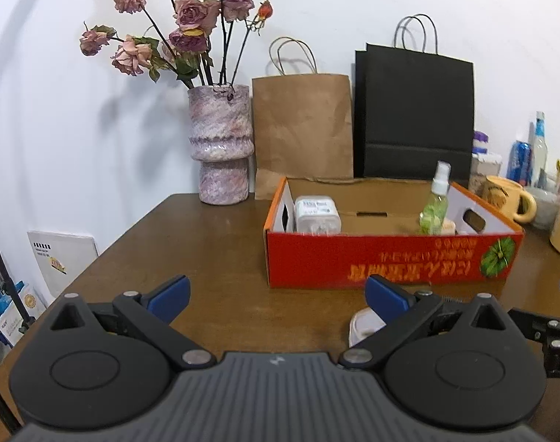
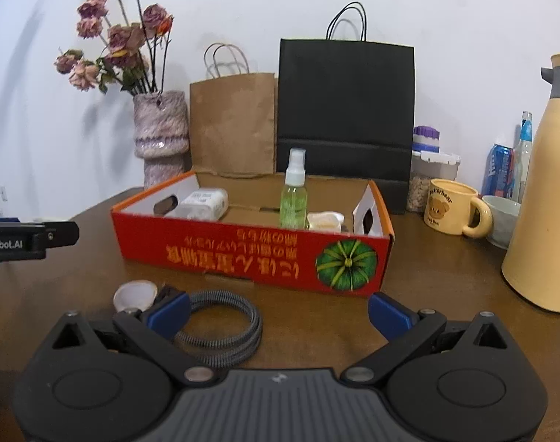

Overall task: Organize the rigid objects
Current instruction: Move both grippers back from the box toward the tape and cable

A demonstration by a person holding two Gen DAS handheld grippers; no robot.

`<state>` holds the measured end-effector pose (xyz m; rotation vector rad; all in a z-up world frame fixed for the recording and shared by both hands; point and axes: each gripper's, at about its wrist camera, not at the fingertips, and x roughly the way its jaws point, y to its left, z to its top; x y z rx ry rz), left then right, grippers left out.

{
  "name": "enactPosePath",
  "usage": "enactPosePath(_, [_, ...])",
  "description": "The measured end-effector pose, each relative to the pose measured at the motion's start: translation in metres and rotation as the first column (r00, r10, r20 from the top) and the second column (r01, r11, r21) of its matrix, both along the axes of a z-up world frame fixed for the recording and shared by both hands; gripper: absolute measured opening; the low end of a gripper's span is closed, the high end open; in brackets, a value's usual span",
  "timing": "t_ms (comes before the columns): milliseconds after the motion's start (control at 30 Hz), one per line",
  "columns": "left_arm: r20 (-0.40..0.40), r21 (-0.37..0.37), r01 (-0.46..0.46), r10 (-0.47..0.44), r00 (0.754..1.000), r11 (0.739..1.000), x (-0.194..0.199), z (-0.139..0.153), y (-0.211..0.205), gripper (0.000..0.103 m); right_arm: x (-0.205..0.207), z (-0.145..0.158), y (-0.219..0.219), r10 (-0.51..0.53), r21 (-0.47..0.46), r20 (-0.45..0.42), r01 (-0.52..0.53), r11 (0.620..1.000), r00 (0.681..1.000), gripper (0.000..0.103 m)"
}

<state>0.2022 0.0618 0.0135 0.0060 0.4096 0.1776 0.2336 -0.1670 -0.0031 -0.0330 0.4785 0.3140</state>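
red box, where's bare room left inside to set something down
Inside the red box, the floor between the white pack and spray bottle is bare. The right end is crowded: bottle, small tub. Outside, the table between vase and box is bare too.

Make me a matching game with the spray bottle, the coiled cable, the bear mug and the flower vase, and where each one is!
Things:
1. spray bottle
2. coiled cable
3. bear mug
4. flower vase

Places:
A. on the table in front of the red box
B. standing inside the red box
C. left of the brown paper bag
D. right of the red box

Pairs: 1-B, 2-A, 3-D, 4-C
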Motion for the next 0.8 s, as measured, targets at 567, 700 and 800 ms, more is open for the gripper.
enactPosePath(567, [-0.041,-0.043,0.007,-0.009,0.999,0.999,-0.013,-0.010,0.014,0.103,-0.016,-0.016,0.008,0.031,-0.044,-0.066,-0.034,0.998,0.997,0.103])
enactPosePath(700, [-0.033,-0.043,0.004,-0.006,0.999,0.999,-0.016,-0.008,0.014,0.103,-0.007,-0.020,0.012,0.052,-0.040,-0.103,-0.056,0.998,0.993,0.103])
enactPosePath(800, [-0.030,-0.035,0.006,-0.007,1.000,0.999,-0.017,-0.007,0.014,0.103,0.001,-0.022,0.018,0.063,-0.041,-0.127,-0.069,0.997,0.990,0.103])
